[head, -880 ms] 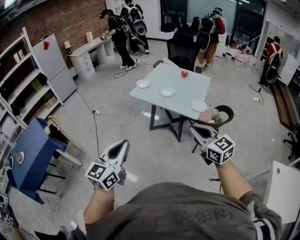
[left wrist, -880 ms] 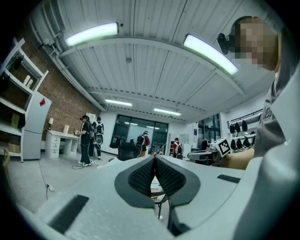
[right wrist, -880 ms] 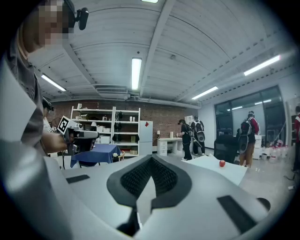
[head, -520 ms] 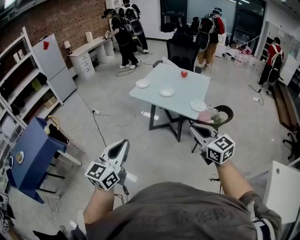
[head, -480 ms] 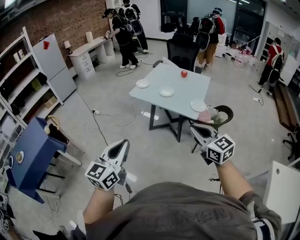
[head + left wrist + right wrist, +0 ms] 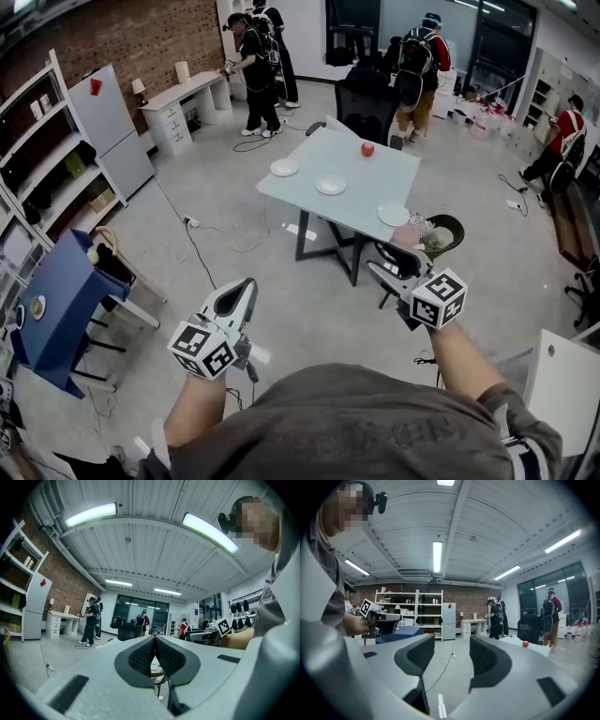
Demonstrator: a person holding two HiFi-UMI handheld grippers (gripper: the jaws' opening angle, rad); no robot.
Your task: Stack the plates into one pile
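Plates [image 6: 330,185] are spread unstacked on the table [image 6: 370,150], well apart from the closed, empty left gripper [image 6: 246,287] and the wide-spread, empty right gripper [image 6: 376,271]; an approach to the table is judged to be required first.

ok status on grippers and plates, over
Left gripper shut, empty; right gripper open, empty. Three plates apart on table, none stacked. Both grippers short of table; black chair near its right corner.

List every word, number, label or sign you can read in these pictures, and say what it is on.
No text can be read clearly.
Grey shirt: faint print, too blurred to read.
Marker cubes: black-and-white square patterns, no letters or digits.
Red patch on the white cabinet: too small to read.
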